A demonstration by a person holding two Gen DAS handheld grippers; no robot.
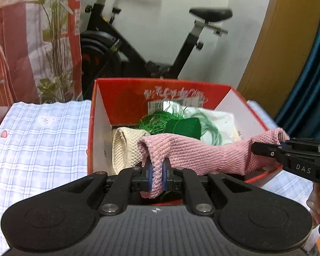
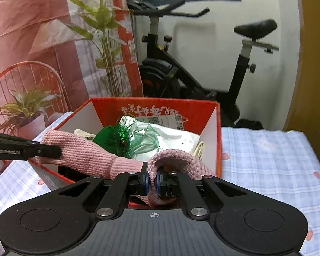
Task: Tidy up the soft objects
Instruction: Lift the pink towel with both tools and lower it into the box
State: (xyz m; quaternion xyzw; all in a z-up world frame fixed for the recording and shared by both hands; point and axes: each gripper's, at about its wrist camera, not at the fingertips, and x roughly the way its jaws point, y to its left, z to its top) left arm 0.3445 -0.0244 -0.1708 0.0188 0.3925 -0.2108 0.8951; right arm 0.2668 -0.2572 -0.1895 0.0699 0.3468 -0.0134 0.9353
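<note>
A pink knitted cloth (image 1: 194, 151) stretches between both grippers over the front of an open red cardboard box (image 1: 160, 87). My left gripper (image 1: 157, 173) is shut on the cloth's left end, which folds over its blue pads. My right gripper (image 2: 152, 178) is shut on the other end of the pink cloth (image 2: 85, 151); it also shows at the right of the left wrist view as the right gripper (image 1: 256, 148). Inside the box (image 2: 155, 103) lie a cream knitted cloth (image 1: 125, 147), a green feathery piece (image 1: 181, 125) and a white fabric (image 1: 221, 119).
The box stands on a blue-and-white checked cloth (image 1: 36, 140) that covers the surface on both sides (image 2: 273, 162). Behind it are a black exercise bike (image 1: 138, 49), a red-and-white printed backdrop with plants (image 2: 53, 49), and a yellow wall at the right.
</note>
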